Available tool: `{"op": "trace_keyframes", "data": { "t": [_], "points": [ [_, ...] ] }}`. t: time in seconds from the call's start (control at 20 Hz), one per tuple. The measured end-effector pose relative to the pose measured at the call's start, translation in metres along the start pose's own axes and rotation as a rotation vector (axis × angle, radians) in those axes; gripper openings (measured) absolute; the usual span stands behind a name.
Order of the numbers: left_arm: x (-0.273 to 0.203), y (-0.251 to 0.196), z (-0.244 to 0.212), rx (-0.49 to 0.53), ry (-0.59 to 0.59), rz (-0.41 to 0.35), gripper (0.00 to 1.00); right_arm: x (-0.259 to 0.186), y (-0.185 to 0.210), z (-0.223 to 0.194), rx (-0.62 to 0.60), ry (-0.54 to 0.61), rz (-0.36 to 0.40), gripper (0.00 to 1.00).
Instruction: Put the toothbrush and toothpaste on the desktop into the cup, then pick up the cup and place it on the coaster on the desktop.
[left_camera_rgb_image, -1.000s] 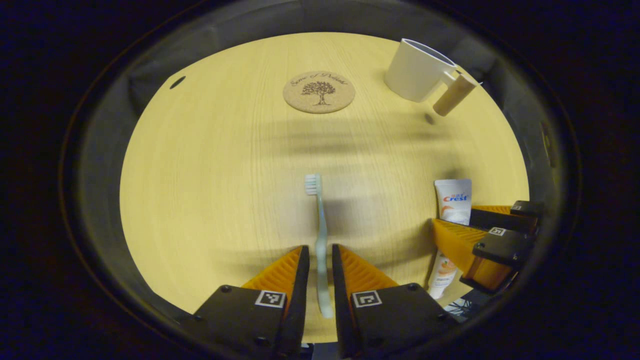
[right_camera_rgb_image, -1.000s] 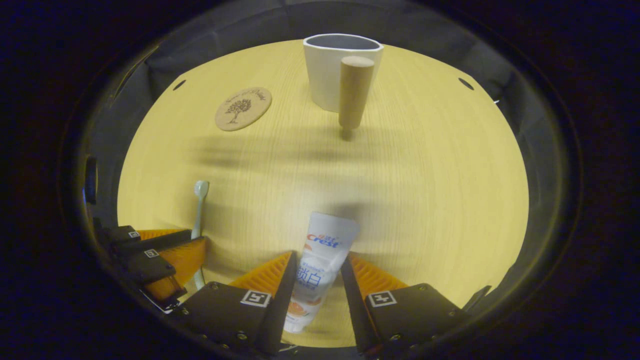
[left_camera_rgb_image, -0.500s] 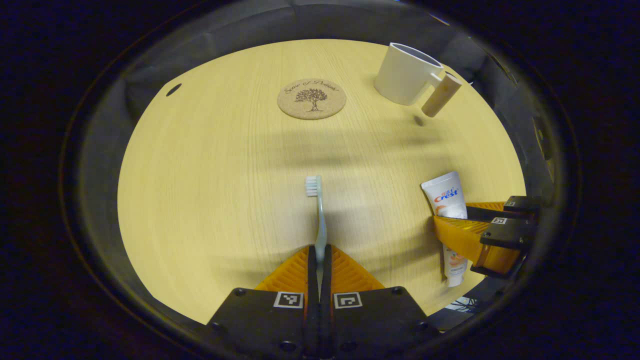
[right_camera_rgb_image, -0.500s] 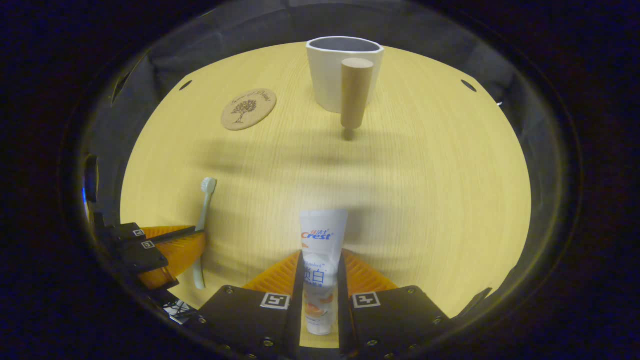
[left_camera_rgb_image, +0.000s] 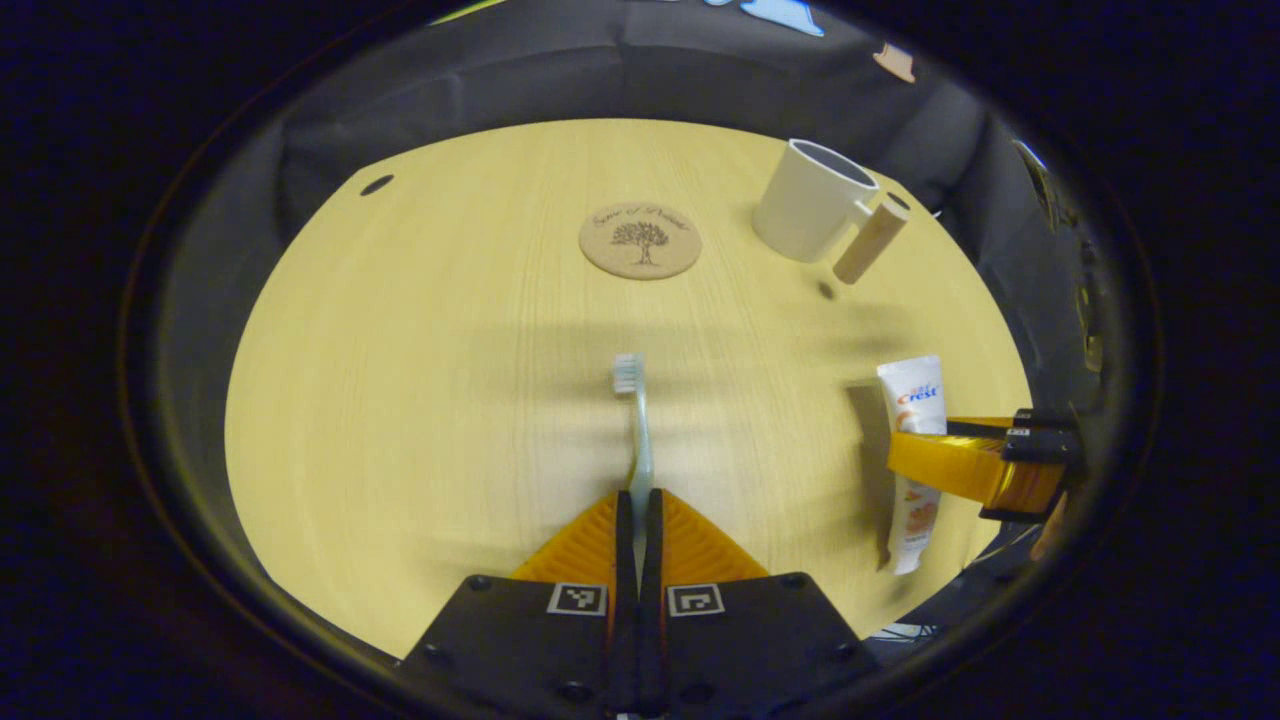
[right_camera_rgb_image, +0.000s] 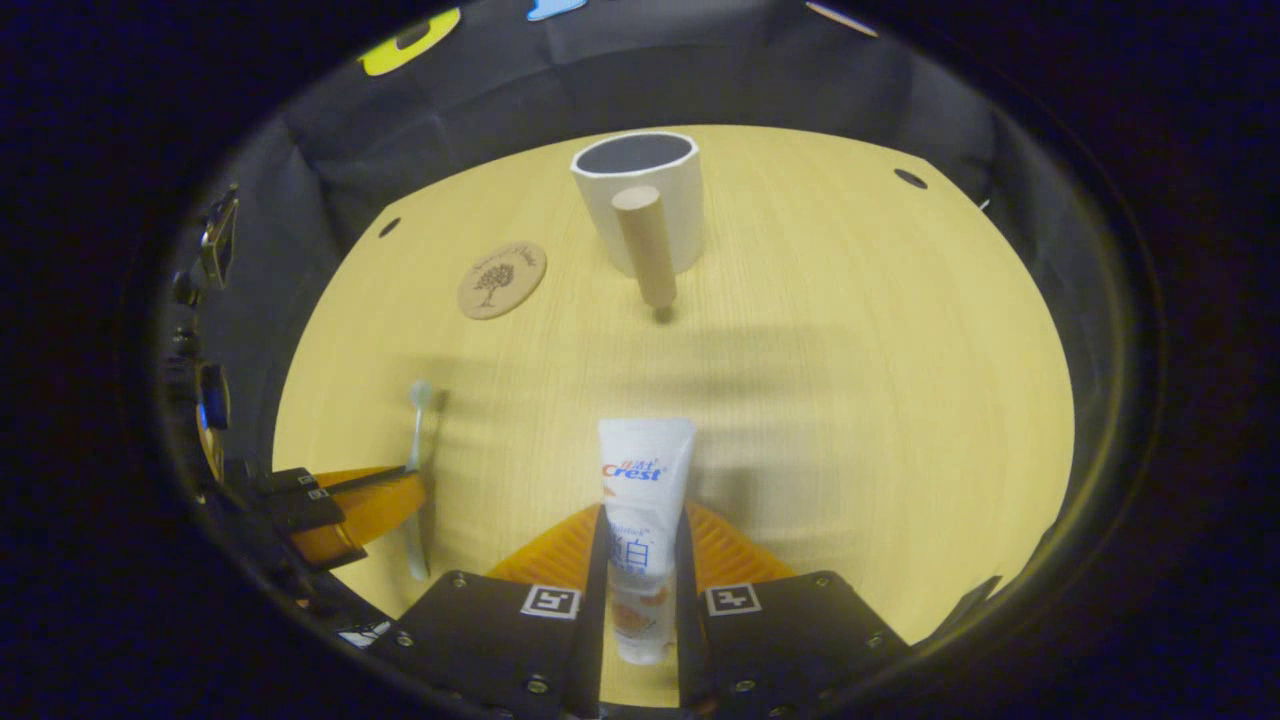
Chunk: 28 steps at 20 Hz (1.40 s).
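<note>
I am lifting both off the worktop (left_camera_rgb_image: 400, 400): my left gripper (left_camera_rgb_image: 637, 520) pinching the toothbrush (left_camera_rgb_image: 636, 430), my right gripper (right_camera_rgb_image: 640, 545) clamping the toothpaste tube (right_camera_rgb_image: 640, 500), heading for the far cup (right_camera_rgb_image: 640, 195).

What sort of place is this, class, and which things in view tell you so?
Probably a staged booth, not a real bathroom: a bare wooden table ringed by black cloth, holding just a cup, coaster, toothbrush and toothpaste.

A pale wood-grain surface (left_camera_rgb_image: 420, 400) is seen mid-frame, with small dark holes (right_camera_rgb_image: 910, 178) near its far corners. Black cloth wall (right_camera_rgb_image: 760, 80) is draped along the top.
</note>
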<state>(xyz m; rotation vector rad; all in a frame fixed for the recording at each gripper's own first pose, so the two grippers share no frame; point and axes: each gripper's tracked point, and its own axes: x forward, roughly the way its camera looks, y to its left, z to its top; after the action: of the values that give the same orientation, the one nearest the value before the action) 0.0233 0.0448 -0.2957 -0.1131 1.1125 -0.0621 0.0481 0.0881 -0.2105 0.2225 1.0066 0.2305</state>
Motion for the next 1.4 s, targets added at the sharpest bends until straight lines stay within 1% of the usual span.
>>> {"op": "trace_keyframes", "data": {
  "t": [0.05, 0.1, 0.15, 0.3, 0.4, 0.5, 0.55, 0.6, 0.7, 0.85, 0.95, 1.1, 1.4],
  "points": [
    [-0.006, -0.004, 0.003, -0.012, -0.035, -0.012, 0.08, -0.001, 0.0, 0.002, -0.01, -0.036, 0.006, 0.31],
    [-0.011, -0.005, 0.007, -0.017, -0.064, -0.014, 0.06, -0.004, -0.001, 0.004, -0.015, -0.062, 0.009, 0.31],
    [-0.014, -0.008, 0.01, -0.019, -0.091, -0.02, 0.08, -0.008, -0.002, 0.005, -0.02, -0.089, 0.011, 0.31],
    [-0.029, -0.008, 0.019, -0.024, -0.176, -0.032, 0.08, -0.022, -0.002, 0.012, -0.03, -0.167, 0.023, 0.29],
    [-0.04, -0.009, 0.027, -0.023, -0.225, -0.035, 0.08, -0.029, -0.002, 0.018, -0.034, -0.207, 0.021, 0.31],
    [-0.046, -0.012, 0.031, -0.021, -0.26, -0.041, 0.08, -0.035, -0.002, 0.023, -0.043, -0.248, 0.019, 0.3],
    [-0.05, -0.017, 0.037, -0.022, -0.286, -0.051, 0.06, -0.041, -0.002, 0.027, -0.049, -0.273, 0.016, 0.3],
    [-0.055, -0.018, 0.039, -0.02, -0.301, -0.058, 0.08, -0.045, -0.001, 0.031, -0.047, -0.29, 0.023, 0.3],
    [-0.063, -0.02, 0.047, -0.014, -0.331, -0.067, 0.08, -0.053, 0.001, 0.041, -0.034, -0.318, 0.026, 0.3],
    [-0.074, -0.024, 0.069, -0.017, -0.394, -0.08, 0.08, -0.073, 0.007, 0.071, -0.021, -0.414, 0.042, 0.3],
    [-0.081, -0.027, 0.091, -0.004, -0.457, -0.086, 0.08, -0.09, 0.013, 0.102, -0.007, -0.502, 0.058, 0.31],
    [-0.09, -0.029, 0.118, 0.009, -0.521, -0.094, 0.08, -0.106, 0.017, 0.137, 0.002, -0.583, 0.073, 0.3],
    [-0.106, -0.028, 0.169, 0.007, -0.643, -0.101, 0.08, -0.116, 0.014, 0.202, 0.022, -0.721, 0.081, 0.3]
  ]
}}
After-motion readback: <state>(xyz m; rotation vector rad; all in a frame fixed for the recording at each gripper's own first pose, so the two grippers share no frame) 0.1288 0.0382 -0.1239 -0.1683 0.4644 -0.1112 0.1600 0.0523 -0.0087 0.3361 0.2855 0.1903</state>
